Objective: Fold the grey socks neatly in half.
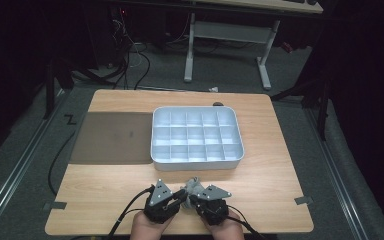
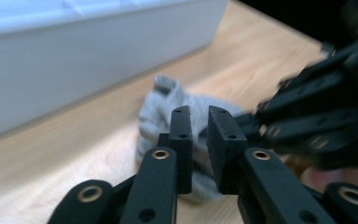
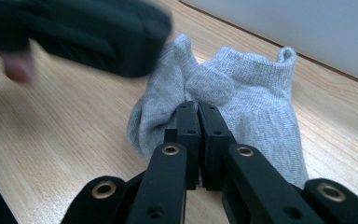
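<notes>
Two views differ: my right gripper (image 3: 198,109), clenched on the grey knitted cotton sock (image 3: 256,102); left gripper (image 2: 199,122) slightly apart astride it.

**Bright table in a dark room, soft close-ups**

The high view shows the table (image 1: 180,172) lit evenly from above, while the floor and the room around it fall off into near black. The white tray (image 1: 196,136) is the brightest thing and loses some detail between its dividers; a dull grey mat (image 1: 111,137) beside it shows a faint sheen. Shadows are short and soft.

In the left gripper view the grey sock (image 2: 168,112) and the other gripper (image 2: 317,126) are smeared, probably by motion, and the tray wall has a bluish cast. In the right gripper view the sock's knit is sharp, while the dark shape at the upper left is blurred.
</notes>
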`<state>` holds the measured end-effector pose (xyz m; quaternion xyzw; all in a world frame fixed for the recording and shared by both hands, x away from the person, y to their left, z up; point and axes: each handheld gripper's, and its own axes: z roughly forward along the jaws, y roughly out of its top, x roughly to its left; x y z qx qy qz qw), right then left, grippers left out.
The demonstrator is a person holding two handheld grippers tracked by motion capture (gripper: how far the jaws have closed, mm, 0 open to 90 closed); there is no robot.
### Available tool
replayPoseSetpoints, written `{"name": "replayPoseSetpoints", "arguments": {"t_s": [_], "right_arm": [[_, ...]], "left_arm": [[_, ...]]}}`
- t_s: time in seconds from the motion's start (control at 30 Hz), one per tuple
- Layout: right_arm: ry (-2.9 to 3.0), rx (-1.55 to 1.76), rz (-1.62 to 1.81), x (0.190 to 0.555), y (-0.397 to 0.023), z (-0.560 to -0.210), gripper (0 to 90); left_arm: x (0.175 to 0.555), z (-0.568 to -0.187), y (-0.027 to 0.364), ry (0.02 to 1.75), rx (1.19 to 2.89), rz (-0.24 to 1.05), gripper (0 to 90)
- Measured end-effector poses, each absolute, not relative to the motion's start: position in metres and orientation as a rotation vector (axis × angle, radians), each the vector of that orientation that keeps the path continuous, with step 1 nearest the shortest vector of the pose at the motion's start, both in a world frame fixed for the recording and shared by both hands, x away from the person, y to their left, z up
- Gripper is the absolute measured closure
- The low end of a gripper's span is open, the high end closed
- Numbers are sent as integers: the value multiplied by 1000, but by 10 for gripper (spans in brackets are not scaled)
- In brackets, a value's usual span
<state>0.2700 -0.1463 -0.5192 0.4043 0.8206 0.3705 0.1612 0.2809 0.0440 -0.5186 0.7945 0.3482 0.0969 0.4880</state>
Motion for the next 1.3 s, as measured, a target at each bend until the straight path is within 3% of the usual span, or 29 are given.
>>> {"name": "replayPoseSetpoints", "arguments": {"t_s": [0.2,0.47,0.9,1.1,1.3], "right_arm": [[2298,1164,1111,270,-155,-507,890],[2297,1151,1122,267,-155,-501,889],[2301,1191,1165,268,-159,-504,889],[2285,1168,1256,266,-157,-483,889],[2330,1173,1299,262,-153,-487,889]], "left_arm": [[280,-530,42,850,2002,229,846],[277,-505,52,824,1870,305,817],[283,-531,40,816,2035,247,851],[282,-532,36,808,2043,248,851],[283,-533,37,813,2040,242,842]]}}
